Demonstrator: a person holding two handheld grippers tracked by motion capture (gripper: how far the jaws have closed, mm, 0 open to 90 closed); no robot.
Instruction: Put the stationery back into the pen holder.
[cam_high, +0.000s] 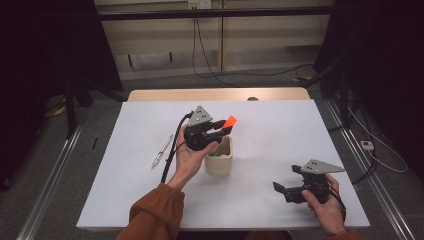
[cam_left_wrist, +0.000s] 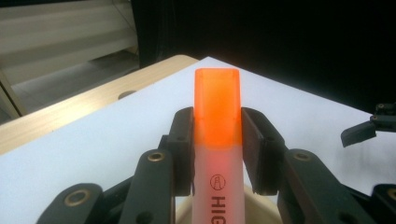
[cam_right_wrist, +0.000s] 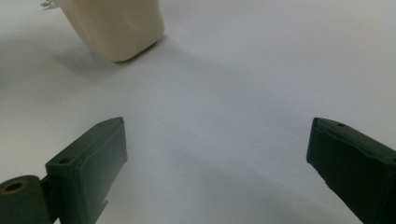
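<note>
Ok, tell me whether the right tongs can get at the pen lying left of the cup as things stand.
Probably not directly: the right tongs are open and free, but the cup and the left hand holding the highlighter sit between them and the pen.

I see my left tool (cam_high: 223, 129) holding a highlighter (cam_high: 229, 121) above the pen holder (cam_high: 219, 159) at the middle of the tabletop (cam_high: 280, 135). A pen (cam_high: 162, 150) lies left of it; my right tool (cam_high: 282, 191) sits near the front right.

Left gripper (cam_high: 226, 131): black body, grey three-cornered plate on top, black cable trailing. Right gripper (cam_high: 278, 188): same black build, grey plate. Rust-orange sleeve (cam_high: 155, 212) behind left gripper. Brass-coloured screws (cam_left_wrist: 155, 157) on jaw links.
</note>
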